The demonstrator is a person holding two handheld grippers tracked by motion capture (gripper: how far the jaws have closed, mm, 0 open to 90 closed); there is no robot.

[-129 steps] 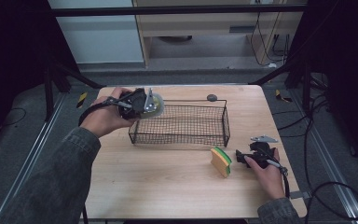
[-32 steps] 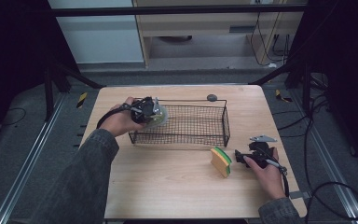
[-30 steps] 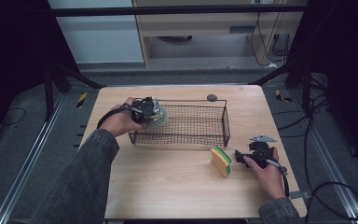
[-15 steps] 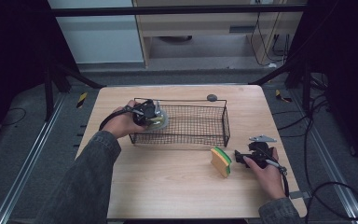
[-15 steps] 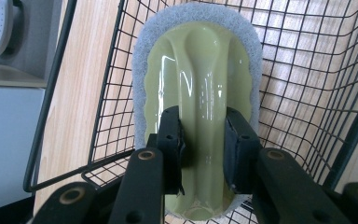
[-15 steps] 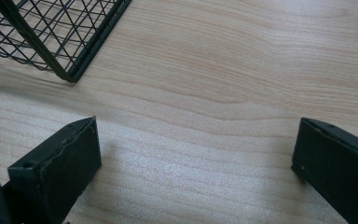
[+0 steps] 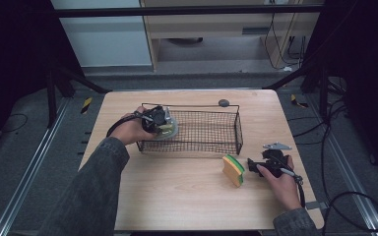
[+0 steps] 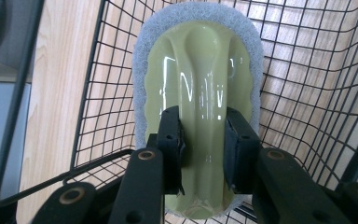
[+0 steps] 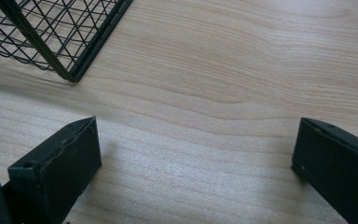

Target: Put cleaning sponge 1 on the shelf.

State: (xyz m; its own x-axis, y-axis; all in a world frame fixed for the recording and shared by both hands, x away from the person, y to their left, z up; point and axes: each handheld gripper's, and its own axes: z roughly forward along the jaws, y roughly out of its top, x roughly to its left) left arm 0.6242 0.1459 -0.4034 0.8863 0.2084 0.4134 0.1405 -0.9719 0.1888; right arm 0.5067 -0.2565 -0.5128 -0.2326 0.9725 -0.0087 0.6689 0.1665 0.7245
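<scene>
The left tongs (image 7: 163,122) are gripping a scrub pad (image 8: 198,88) by the raised ridge of its glossy green plastic back, one black pad pressing on each side of that ridge. The scrubber's grey fibrous layer is showing as a rim all round the green shell. The person's left hand (image 7: 130,130) is holding it at the left end of the black wire basket (image 7: 226,129), just inside the basket's left wall, with the mesh floor and the pale wood showing behind it in the left gripper view. The basket is sitting toward the far middle of the tabletop (image 7: 177,196). Near its right near corner a yellow sponge with a green top (image 7: 233,169) is standing on edge on the wood. Just to the right of that sponge the right tongs (image 7: 254,162) are resting low over the tabletop in the person's right hand (image 7: 280,179), spread wide with only bare wood between them. A small dark round thing (image 7: 223,103) is lying beyond the basket's far rim.
</scene>
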